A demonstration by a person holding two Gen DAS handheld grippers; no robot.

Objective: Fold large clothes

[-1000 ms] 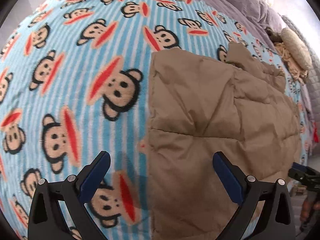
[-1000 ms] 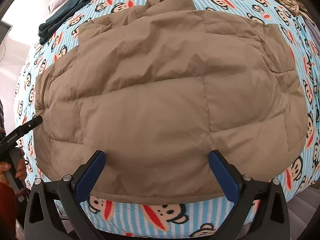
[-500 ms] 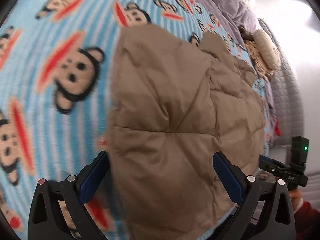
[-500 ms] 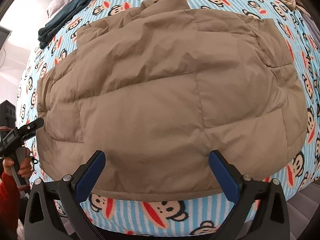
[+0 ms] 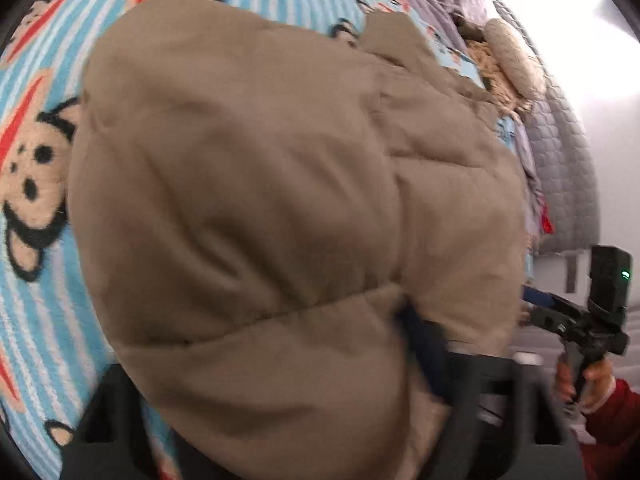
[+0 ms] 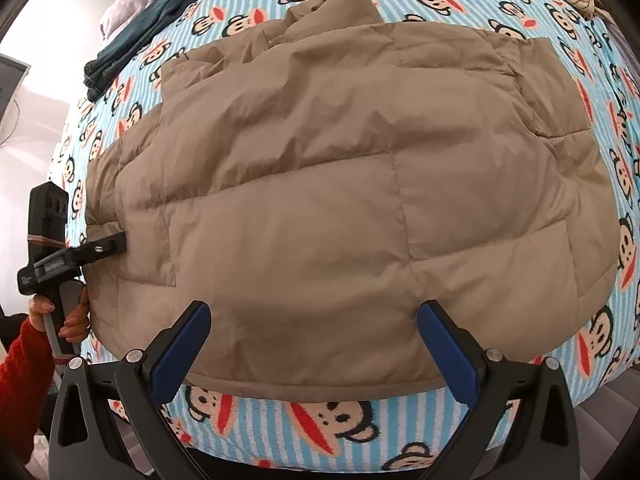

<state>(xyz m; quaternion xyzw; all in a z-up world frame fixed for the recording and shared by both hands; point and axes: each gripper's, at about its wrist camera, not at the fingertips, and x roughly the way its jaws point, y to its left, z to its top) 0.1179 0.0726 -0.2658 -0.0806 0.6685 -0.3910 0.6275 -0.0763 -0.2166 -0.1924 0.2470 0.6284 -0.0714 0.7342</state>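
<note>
A tan quilted puffer jacket [image 6: 352, 200] lies spread on a bed covered by a blue striped monkey-print blanket [image 6: 616, 128]. In the left wrist view the jacket [image 5: 260, 200] fills the frame, blurred, and covers my left gripper [image 5: 288, 408]; one blue pad [image 5: 424, 348] shows against the fabric. In the right wrist view my left gripper [image 6: 116, 246] touches the jacket's left edge. I cannot tell whether it is open or shut. My right gripper [image 6: 312, 344] is open over the jacket's near hem, holding nothing.
Dark folded clothes [image 6: 160, 20] lie at the far left of the bed. A grey quilt [image 5: 560, 152] and a beige cushion [image 5: 516, 56] lie at the far right. The bed's near edge [image 6: 320, 440] is just below my right gripper.
My left gripper has pushed in onto the jacket's left side edge, and the jacket now covers its fingers. The right gripper has stayed over the near hem, open.
</note>
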